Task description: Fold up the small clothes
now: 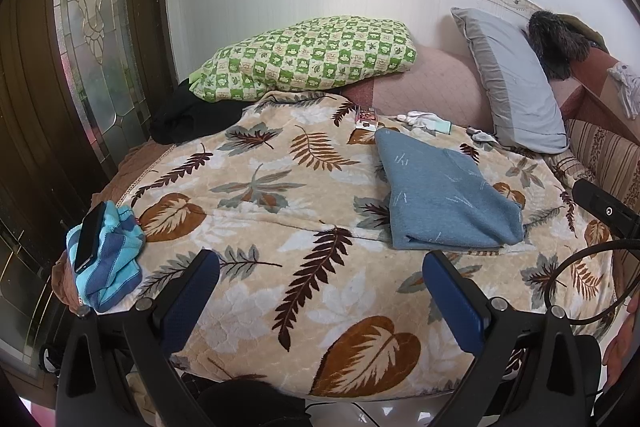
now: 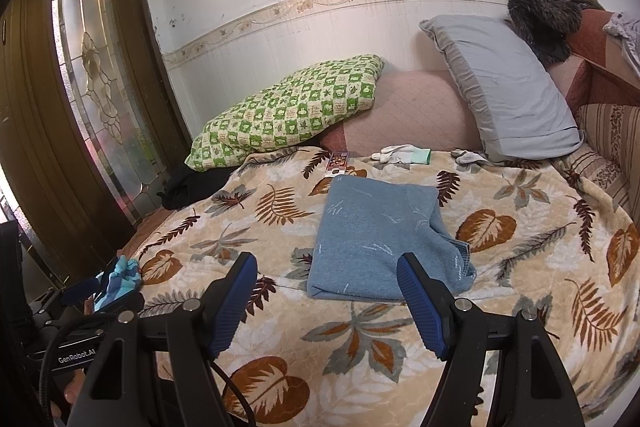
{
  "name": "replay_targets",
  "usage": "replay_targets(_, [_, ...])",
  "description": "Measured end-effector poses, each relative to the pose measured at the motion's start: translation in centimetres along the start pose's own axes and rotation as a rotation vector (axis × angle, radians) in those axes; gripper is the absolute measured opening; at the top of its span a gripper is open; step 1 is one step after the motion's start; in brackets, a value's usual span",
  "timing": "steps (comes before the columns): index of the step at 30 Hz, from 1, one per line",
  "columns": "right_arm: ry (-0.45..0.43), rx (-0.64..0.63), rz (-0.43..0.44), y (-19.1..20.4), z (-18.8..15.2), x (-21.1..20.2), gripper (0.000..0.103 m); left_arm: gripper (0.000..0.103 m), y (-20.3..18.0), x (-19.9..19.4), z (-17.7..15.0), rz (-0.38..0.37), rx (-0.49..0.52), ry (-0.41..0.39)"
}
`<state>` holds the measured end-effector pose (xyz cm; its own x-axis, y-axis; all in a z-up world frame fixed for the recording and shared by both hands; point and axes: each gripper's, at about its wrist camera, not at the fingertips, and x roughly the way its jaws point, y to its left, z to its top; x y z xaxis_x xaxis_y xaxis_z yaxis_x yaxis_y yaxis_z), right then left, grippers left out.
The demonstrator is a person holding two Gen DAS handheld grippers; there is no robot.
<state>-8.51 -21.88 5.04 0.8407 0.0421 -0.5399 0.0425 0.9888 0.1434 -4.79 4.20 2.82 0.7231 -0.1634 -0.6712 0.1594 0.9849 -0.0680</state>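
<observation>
A folded blue knit garment (image 1: 444, 191) lies flat on the leaf-patterned blanket (image 1: 280, 195), right of centre; in the right wrist view it (image 2: 372, 227) lies just beyond my fingers. My left gripper (image 1: 320, 267) is open and empty, held above the blanket's near edge, short and left of the garment. My right gripper (image 2: 328, 271) is open and empty, its right fingertip (image 2: 412, 267) over the garment's near edge. A striped turquoise and blue cloth (image 1: 108, 259) with a dark phone (image 1: 89, 235) on it lies at the blanket's left corner.
A green checked pillow (image 1: 308, 57), a grey pillow (image 1: 512, 79) and a pink quilt (image 1: 424, 87) sit at the back by the wall. White gloves (image 1: 428, 119), a small card packet (image 1: 366, 117) and a black cloth (image 1: 192, 115) lie beyond the garment. A wooden glass door (image 1: 92, 27) stands left.
</observation>
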Motion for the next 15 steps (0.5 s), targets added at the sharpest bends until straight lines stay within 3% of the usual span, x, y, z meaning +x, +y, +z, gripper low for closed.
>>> replay_targets(15, [0.0, -0.005, 0.0, 0.34, 0.07, 0.07, 0.075, 0.101, 0.09, 0.1, -0.01, 0.0, -0.001, 0.0])
